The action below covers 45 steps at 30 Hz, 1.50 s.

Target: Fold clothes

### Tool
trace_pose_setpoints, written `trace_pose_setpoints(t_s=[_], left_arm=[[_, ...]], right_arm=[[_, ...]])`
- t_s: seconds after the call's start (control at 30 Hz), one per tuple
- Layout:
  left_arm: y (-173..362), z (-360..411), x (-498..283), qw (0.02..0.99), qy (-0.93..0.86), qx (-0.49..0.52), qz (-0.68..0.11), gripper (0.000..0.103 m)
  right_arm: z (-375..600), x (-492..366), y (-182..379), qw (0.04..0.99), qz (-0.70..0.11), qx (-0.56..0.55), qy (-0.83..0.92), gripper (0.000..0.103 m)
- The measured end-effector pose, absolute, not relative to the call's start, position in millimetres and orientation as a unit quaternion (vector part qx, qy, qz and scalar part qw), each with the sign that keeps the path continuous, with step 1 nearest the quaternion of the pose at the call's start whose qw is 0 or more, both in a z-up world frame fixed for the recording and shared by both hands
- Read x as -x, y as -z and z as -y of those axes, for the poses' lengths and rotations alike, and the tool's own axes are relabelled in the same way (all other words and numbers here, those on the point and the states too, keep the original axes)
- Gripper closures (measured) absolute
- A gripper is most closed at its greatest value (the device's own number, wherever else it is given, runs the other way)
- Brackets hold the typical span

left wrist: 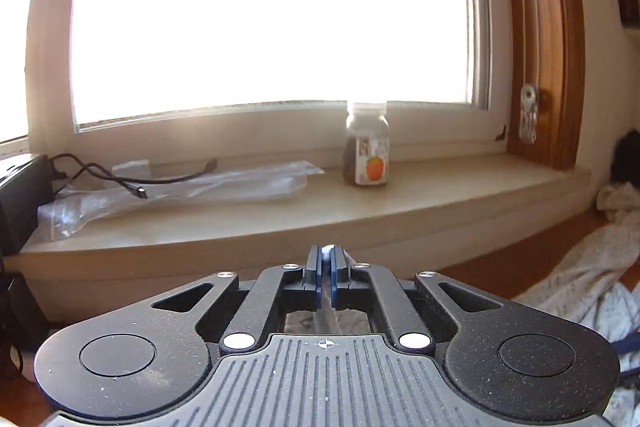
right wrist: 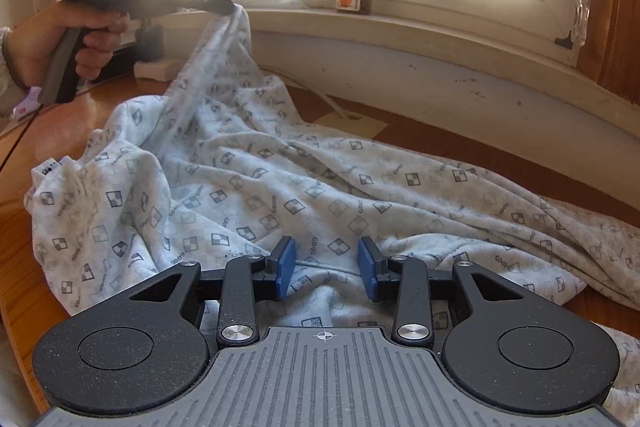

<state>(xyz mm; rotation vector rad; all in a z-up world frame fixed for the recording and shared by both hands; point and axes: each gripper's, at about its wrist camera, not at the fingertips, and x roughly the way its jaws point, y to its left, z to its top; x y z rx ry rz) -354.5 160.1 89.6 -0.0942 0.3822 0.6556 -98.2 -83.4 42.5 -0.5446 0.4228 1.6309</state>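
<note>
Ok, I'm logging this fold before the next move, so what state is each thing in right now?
left gripper: shut on a pinch of the garment, lifted off the table.
right gripper: open, low over the garment, gripping nothing.
garment: crumpled and unfolded on the wooden table, one part pulled up.
jar: upright on the windowsill, partly filled.
cable: loose end unplugged, lying on the plastic bag.

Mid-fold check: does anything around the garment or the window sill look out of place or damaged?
Nothing looks damaged. The pale patterned garment lies crumpled on the wooden table, one edge lifted by the left gripper. On the sill, loose clear plastic bags and a black cable lie untidily beside the upright jar.
</note>
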Motion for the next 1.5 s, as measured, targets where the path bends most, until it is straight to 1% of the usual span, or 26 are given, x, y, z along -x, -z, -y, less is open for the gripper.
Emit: trace_pose_setpoints(t_s=[0.03,0.1,0.17,0.2,0.23,0.43,0.57,0.67,0.9,1.13,1.2,1.3,1.37,1.43,1.5], left_arm=[[-86,-160,352,0.927,-0.32,0.038,-0.194,0.098],[-76,-162,353,0.923,-0.319,0.045,-0.211,0.088],[-65,-162,366,0.922,-0.313,0.065,-0.219,0.062],[-61,-162,374,0.921,-0.311,0.07,-0.223,0.058],[-57,-162,381,0.92,-0.31,0.074,-0.227,0.057],[-36,-148,420,0.918,-0.292,0.09,-0.253,0.055],[-28,-129,428,0.923,-0.261,0.086,-0.27,0.055],[-27,-121,427,0.928,-0.246,0.083,-0.267,0.05],[-29,-112,423,0.933,-0.237,0.092,-0.254,0.05],[-25,-108,427,0.928,-0.245,0.081,-0.268,0.05],[-24,-106,430,0.926,-0.247,0.073,-0.275,0.051],[-22,-107,434,0.924,-0.25,0.074,-0.28,0.051],[-22,-108,437,0.923,-0.252,0.078,-0.28,0.051],[-22,-108,438,0.923,-0.25,0.079,-0.282,0.051],[-22,-108,439,0.923,-0.251,0.082,-0.28,0.051]], right_arm=[[83,98,-43,0.633,-0.185,0.238,-0.713,0.067],[83,97,-43,0.633,-0.187,0.236,-0.713,0.067],[83,96,-43,0.633,-0.19,0.234,-0.713,0.067],[83,96,-43,0.632,-0.191,0.233,-0.714,0.067],[83,95,-43,0.632,-0.192,0.233,-0.714,0.066],[83,94,-44,0.631,-0.195,0.23,-0.715,0.066],[82,100,-49,0.633,-0.191,0.226,-0.716,0.066],[80,106,-54,0.635,-0.187,0.223,-0.716,0.066],[73,126,-69,0.637,-0.17,0.221,-0.719,0.072],[31,193,-83,0.567,-0.155,0.252,-0.769,0.071],[17,203,-86,0.531,-0.186,0.235,-0.792,0.071],[2,225,-85,0.528,-0.173,0.269,-0.787,0.07],[-6,229,-81,0.522,-0.18,0.278,-0.786,0.07],[-9,225,-81,0.517,-0.196,0.262,-0.791,0.07],[-5,222,-88,0.528,-0.185,0.241,-0.793,0.07]])
